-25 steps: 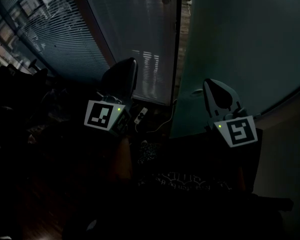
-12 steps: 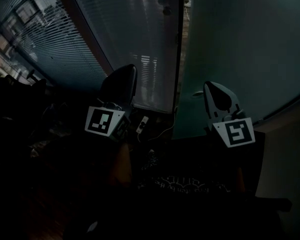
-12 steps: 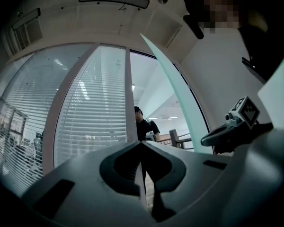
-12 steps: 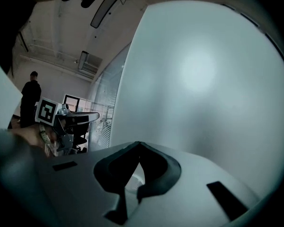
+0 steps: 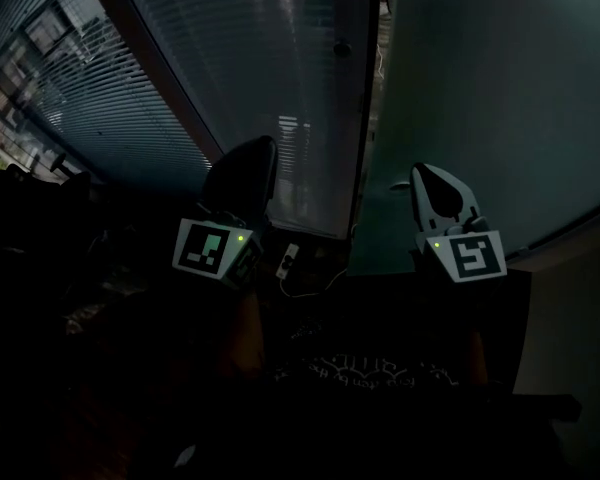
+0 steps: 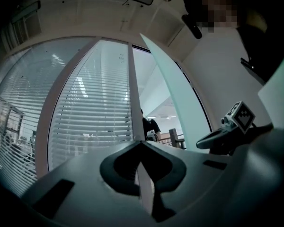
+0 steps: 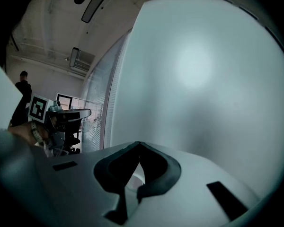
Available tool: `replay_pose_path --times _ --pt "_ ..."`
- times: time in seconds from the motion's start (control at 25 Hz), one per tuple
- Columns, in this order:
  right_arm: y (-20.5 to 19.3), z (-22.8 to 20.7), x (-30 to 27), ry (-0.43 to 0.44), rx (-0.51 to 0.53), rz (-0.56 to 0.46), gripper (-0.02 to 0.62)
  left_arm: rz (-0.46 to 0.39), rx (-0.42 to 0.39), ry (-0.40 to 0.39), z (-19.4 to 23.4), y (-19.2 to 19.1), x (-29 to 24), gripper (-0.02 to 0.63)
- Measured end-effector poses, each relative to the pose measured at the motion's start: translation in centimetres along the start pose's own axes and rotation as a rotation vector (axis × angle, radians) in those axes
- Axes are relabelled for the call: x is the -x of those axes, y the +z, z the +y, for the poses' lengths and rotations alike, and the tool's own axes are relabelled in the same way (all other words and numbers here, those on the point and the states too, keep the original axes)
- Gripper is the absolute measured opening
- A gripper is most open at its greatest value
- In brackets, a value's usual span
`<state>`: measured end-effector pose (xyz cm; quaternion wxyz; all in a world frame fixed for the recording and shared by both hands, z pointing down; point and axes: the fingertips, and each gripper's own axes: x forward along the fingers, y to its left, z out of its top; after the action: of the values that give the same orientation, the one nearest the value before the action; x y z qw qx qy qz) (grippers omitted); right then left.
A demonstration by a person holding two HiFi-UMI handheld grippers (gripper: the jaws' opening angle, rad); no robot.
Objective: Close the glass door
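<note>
The frosted glass door [image 5: 480, 98] fills the right of the head view, and its edge [image 6: 180, 98] also shows in the left gripper view. A narrow gap [image 5: 377, 118] separates it from the fixed glass panel with blinds [image 5: 270, 78]. My right gripper [image 5: 432, 180] is shut and empty, with its tip close against the frosted door [image 7: 199, 74]; I cannot tell whether it touches. My left gripper [image 5: 245, 168] is also shut and empty, held in front of the blinds panel [image 6: 94, 112]. The right gripper's jaws meet at the tip [image 7: 139, 144], and so do the left gripper's [image 6: 141, 142].
A power strip with a cable [image 5: 288, 260] lies on the floor at the foot of the glass. Dark furniture [image 5: 30, 198] stands at the left. A round fitting [image 5: 341, 48] sits on the panel's frame. A person [image 6: 149, 126] stands far off beyond the opening.
Both grippers have moved forward towards the glass, the right one along the frosted door. The gap and the door's edge have shifted a little to the right in the head view.
</note>
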<state>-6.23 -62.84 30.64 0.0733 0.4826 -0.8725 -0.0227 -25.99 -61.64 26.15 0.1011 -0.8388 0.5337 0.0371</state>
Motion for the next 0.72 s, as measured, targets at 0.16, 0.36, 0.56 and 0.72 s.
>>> replay_pose_path --times 0.16,0.36,0.56,0.72 --pt "0.1 -0.8 -1.9 -0.023 -0.004 0.004 0.003 0.005 -0.007 -0.012 1.5 -0.5 -1.6 0.002" --pt "0.7 -1.9 -3.4 -0.057 -0.012 -0.001 0.003 0.0 -0.01 -0.02 2.8 0.1 -3.0 0.002" --pt "1.4 -2.9 -5.1 -0.077 -0.019 0.003 0.003 -0.01 -0.012 -0.022 3.9 0.5 -4.0 0.002" --pt "1.2 -3.6 -6.2 -0.1 -0.023 0.002 0.003 -0.01 -0.017 -0.024 4.6 0.2 -4.6 0.002"
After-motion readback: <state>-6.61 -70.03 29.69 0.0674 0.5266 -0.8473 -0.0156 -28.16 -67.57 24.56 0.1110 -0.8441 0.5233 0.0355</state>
